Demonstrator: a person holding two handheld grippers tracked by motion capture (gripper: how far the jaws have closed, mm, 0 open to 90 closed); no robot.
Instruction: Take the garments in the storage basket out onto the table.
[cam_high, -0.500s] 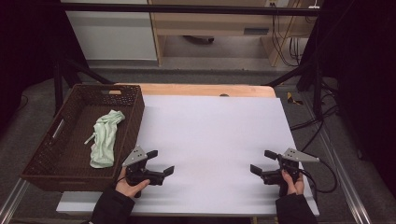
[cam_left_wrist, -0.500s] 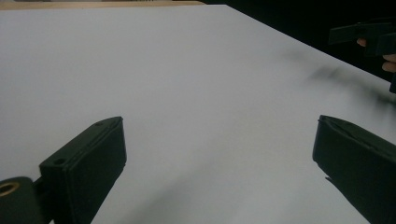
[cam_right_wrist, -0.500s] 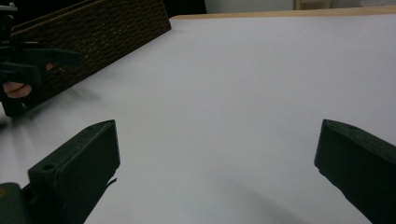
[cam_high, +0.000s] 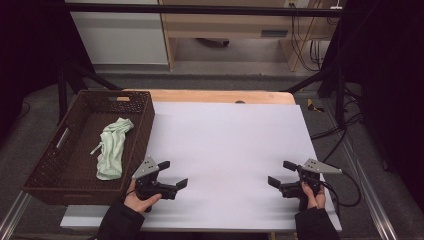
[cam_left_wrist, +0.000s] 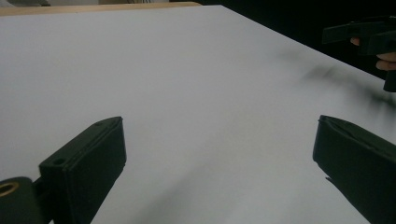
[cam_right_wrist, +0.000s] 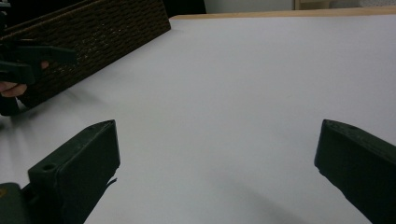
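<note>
A pale green cloth (cam_high: 112, 145) lies crumpled inside the dark wicker basket (cam_high: 50, 165) at the table's left. My left gripper (cam_high: 172, 174) rests low on the white sheet (cam_high: 230, 145) just right of the basket's near corner, its jaws wide apart and empty (cam_left_wrist: 219, 149). My right gripper (cam_high: 281, 173) sits near the front right of the sheet, also open with nothing between its jaws (cam_right_wrist: 217, 149). The two grippers point toward each other. In the right gripper view the basket's wall (cam_right_wrist: 98, 42) stands at the upper left.
A wooden table edge (cam_high: 220, 96) runs beyond the white sheet. Black frame bars and cables stand at the right (cam_high: 340, 100), and shelving sits behind the table. The other hand and gripper appear at the upper right of the left gripper view (cam_left_wrist: 369, 37).
</note>
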